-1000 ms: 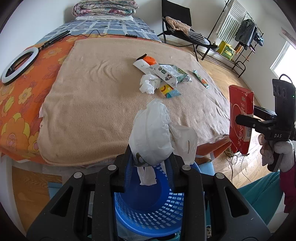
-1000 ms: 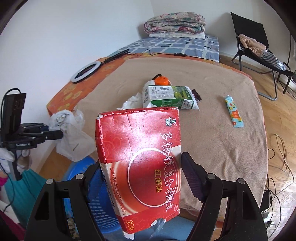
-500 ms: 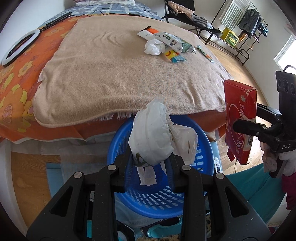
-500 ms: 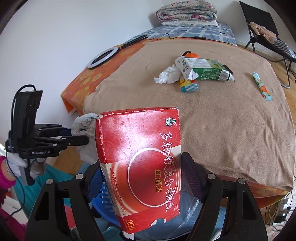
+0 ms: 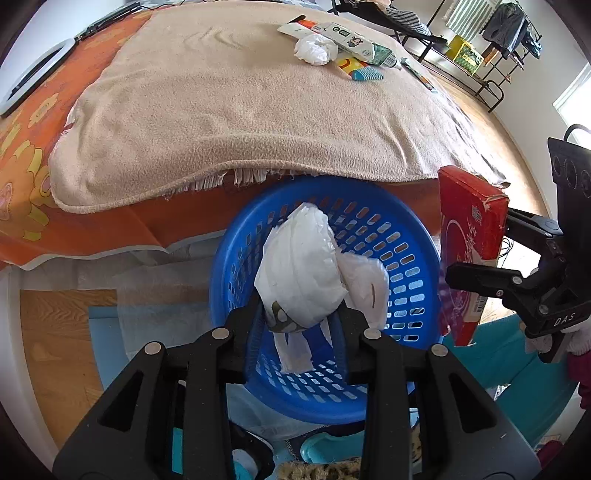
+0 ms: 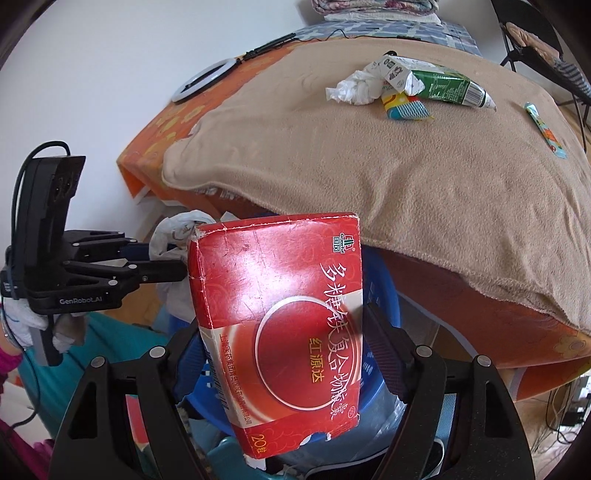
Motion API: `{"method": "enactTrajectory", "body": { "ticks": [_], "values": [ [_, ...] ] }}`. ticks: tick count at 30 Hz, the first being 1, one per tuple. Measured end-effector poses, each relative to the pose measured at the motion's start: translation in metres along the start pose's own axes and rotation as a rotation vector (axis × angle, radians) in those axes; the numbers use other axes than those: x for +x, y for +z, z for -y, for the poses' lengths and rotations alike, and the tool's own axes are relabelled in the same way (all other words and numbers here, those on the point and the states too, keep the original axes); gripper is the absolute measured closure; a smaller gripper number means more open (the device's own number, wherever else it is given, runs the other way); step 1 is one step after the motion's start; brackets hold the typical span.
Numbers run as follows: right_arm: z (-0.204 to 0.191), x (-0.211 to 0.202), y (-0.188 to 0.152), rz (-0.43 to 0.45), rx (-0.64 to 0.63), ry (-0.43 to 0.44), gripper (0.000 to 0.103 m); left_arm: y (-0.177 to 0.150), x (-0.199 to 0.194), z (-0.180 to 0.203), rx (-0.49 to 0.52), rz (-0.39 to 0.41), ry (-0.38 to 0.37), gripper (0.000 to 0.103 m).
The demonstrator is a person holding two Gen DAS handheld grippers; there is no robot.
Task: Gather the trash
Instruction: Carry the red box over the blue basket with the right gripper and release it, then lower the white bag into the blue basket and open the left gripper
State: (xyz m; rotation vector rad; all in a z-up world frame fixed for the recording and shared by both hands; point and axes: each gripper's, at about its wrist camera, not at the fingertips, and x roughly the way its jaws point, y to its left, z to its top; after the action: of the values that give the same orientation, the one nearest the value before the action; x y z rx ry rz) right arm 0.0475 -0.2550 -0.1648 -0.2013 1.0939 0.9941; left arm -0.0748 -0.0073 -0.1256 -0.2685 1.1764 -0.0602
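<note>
The left gripper (image 5: 301,314) is clenching the crumpled white bag (image 5: 301,273) directly over the blue basket (image 5: 413,258), while at 3 o'clock the right gripper (image 6: 284,325) is grasping the upright red box (image 6: 280,332) beside the rim.

A bed (image 5: 110,229) with an orange flowered sheet (image 5: 26,155) carries a tan blanket (image 5: 229,110) whose frayed edge hangs over the near side. On the blanket, toward the far end, lie a crumpled tissue (image 6: 354,88), a green-and-white carton (image 6: 439,86) touching it, a small yellow-and-blue packet (image 6: 404,107) just beside both, and a slim tube (image 6: 546,130) well apart. A ring light (image 6: 201,79) rests on the sheet near the wall. Folded quilts (image 6: 373,7) sit at the far end.
</note>
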Motion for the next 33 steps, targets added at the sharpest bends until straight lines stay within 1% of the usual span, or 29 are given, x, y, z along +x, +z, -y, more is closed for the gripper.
{"method": "enactTrajectory", "body": {
  "ticks": [3, 6, 17, 26, 28, 33],
  "values": [
    [-0.002, 0.007, -0.003, -0.017, -0.008, 0.009, 0.022, 0.0, 0.002, -0.001, -0.004, -0.005, -0.007, 0.066],
    [-0.006, 0.011, -0.003, -0.02, -0.032, -0.02, 0.023, 0.001, 0.001, -0.001, -0.005, -0.001, -0.002, 0.066],
    [-0.001, 0.018, -0.003, -0.036, -0.026, -0.045, 0.023, 0.006, 0.0, -0.002, -0.012, 0.006, -0.003, 0.066],
    [0.011, 0.01, 0.001, -0.015, 0.012, -0.077, 0.023, 0.018, -0.004, 0.006, -0.003, 0.018, -0.014, 0.066],
    [0.015, 0.007, 0.003, -0.01, 0.034, -0.092, 0.023, 0.023, -0.005, 0.01, 0.005, 0.024, -0.016, 0.066],
    [0.033, -0.005, 0.013, 0.033, 0.088, -0.11, 0.023, 0.044, -0.013, 0.019, 0.022, 0.051, -0.022, 0.066]
  ]
}}
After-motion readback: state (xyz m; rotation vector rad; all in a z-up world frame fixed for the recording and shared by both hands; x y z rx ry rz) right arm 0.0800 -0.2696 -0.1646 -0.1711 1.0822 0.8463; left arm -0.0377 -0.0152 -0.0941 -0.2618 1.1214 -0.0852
